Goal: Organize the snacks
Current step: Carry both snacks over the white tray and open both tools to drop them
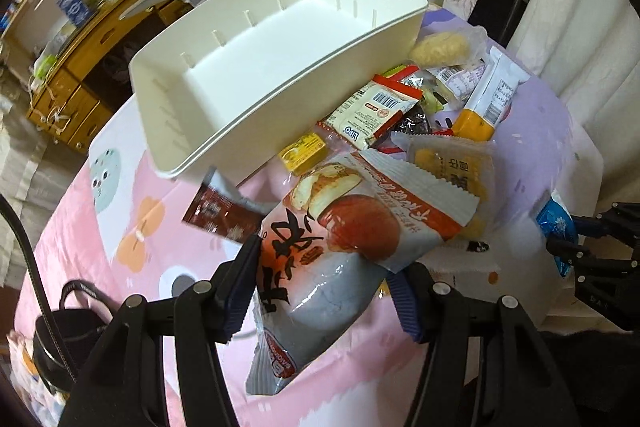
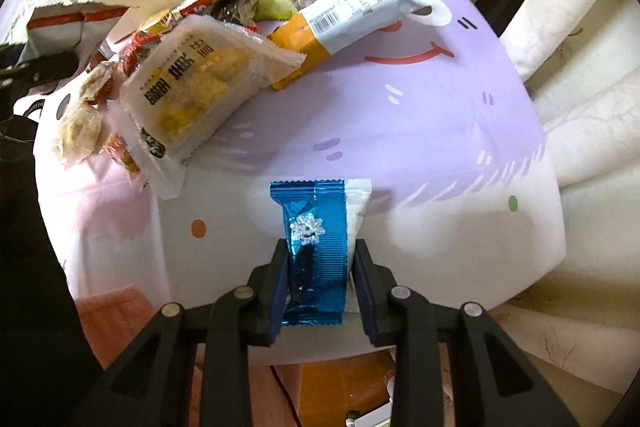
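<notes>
- The table (image 2: 420, 115) is the biggest thing. It wears a cloth with pink, purple and white patches and cartoon faces.
- A white bin (image 1: 256, 67) sits on the far side of the table. Its inside shows only white floor and walls.
- Just beside the bin lies a pile of snacks (image 1: 432, 107), right up against its long side.
- In the pile, a white and orange bag (image 2: 352, 15) rests on other packs.
- A clear pack of yellow cakes (image 2: 200, 87) leans on the pile, nearer the right gripper.
- A brown packet (image 1: 218, 215) lies flat on the cloth near the bin's corner.
- The left gripper (image 1: 324, 291) squeezes a grey bread bag (image 1: 332, 239) with orange print between its two fingers. The bag is lifted above the cloth, in front of the bin.
- The right gripper (image 2: 320, 287) pinches a shiny blue packet (image 2: 316, 247) with a silver snowflake on it. The packet stands up between the fingers, over the white part of the cloth, well apart from the pile.
</notes>
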